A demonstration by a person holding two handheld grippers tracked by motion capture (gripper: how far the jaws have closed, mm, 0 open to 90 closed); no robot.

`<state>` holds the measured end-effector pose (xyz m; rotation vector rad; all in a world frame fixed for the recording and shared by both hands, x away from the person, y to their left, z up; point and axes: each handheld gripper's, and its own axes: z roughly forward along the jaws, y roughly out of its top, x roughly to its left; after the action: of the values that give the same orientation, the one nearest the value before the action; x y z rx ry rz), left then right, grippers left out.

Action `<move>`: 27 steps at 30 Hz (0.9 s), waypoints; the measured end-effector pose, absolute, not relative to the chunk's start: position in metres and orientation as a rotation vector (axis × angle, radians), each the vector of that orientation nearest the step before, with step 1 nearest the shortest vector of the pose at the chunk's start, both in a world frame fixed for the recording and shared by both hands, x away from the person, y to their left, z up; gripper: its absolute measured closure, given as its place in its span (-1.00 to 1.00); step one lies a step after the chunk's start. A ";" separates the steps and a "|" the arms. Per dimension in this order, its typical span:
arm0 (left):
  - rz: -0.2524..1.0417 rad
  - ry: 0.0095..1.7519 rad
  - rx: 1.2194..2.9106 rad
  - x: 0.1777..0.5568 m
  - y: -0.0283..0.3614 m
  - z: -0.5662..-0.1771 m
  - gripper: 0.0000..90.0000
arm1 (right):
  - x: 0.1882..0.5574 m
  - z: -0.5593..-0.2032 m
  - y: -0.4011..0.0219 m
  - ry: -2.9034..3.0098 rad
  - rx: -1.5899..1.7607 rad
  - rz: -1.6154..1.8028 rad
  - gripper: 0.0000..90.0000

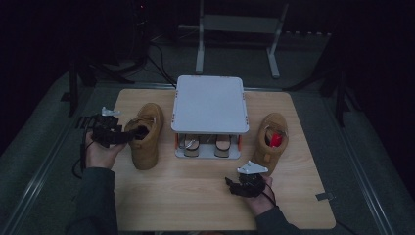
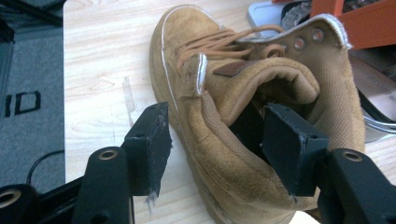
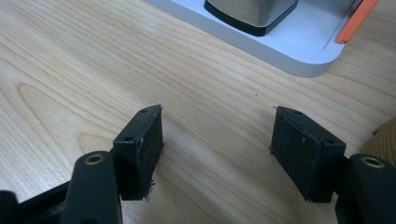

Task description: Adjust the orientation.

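Boot (image 2: 261,121) collar astride left tool (image 2: 217,149)

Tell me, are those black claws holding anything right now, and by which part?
The left gripper straddles the left boot's collar wall, one jaw inside the opening, one outside, though a firm pinch cannot be told. The right gripper holds nothing, jaws open over the table.

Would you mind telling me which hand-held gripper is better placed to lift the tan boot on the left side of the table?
Left. The left hand-held gripper already straddles the tan boot's collar wall, one jaw inside. The right hand-held gripper hovers open over bare table.
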<state>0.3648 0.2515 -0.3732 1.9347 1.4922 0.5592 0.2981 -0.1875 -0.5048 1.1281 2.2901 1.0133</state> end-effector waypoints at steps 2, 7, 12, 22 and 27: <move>0.540 1.509 1.943 0.366 0.252 -0.373 -0.06 | 0.298 -0.505 -0.188 2.290 1.128 1.013 -0.25; 0.496 1.562 1.968 0.372 0.252 -0.372 -0.05 | 0.298 -0.505 -0.188 2.291 1.129 1.013 -0.25; 0.448 1.604 1.991 0.377 0.250 -0.369 -0.05 | 0.298 -0.505 -0.188 2.291 1.128 1.013 -0.25; 0.288 1.689 2.017 0.390 0.253 -0.366 -0.05 | 0.298 -0.505 -0.187 2.291 1.128 1.014 -0.25; 0.228 1.719 2.009 0.394 0.257 -0.366 -0.05 | 0.298 -0.505 -0.187 2.290 1.126 1.013 -0.25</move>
<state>0.3942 0.2566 -0.3656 2.0093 1.7188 0.2275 0.2980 -0.1874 -0.5048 1.1258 2.2904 1.0131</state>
